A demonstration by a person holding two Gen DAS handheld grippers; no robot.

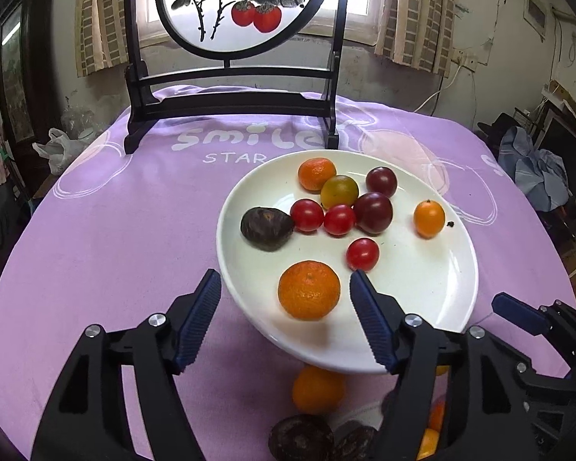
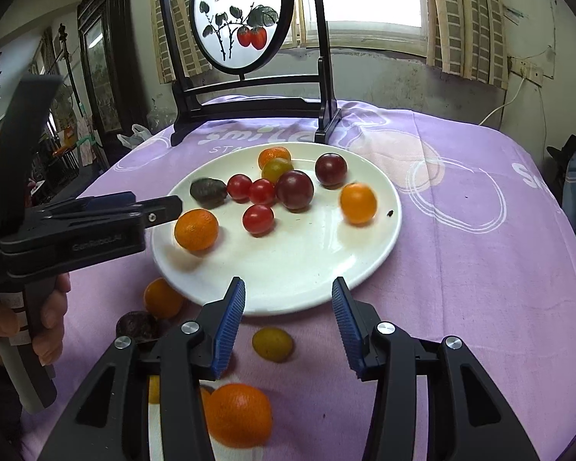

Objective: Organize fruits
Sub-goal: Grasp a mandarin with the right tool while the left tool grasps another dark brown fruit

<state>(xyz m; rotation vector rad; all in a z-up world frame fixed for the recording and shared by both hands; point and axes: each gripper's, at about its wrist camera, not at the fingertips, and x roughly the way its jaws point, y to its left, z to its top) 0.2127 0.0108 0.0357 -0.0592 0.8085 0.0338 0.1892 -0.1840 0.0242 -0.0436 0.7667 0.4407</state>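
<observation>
Mandarin [image 1: 309, 290]: on the white plate [image 1: 422, 299], near edge; likely light, firm, prone to rolling; best pinched across its middle.
Left gripper [image 1: 286, 282]: released, jaws straddling the mandarin without pressing.
Right gripper [image 2: 288, 299]: open, empty, above the yellow-green tomato [image 2: 272, 343].
Loose fruit: several pieces on the purple cloth [image 2: 460, 269].
Writing: cloth reads "smile", "STAR".

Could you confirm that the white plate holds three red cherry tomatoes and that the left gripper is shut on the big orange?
Not quite: the left gripper is open; the big orange lies free on the white plate, as the left wrist view shows. The three red cherry tomatoes are there.
</observation>
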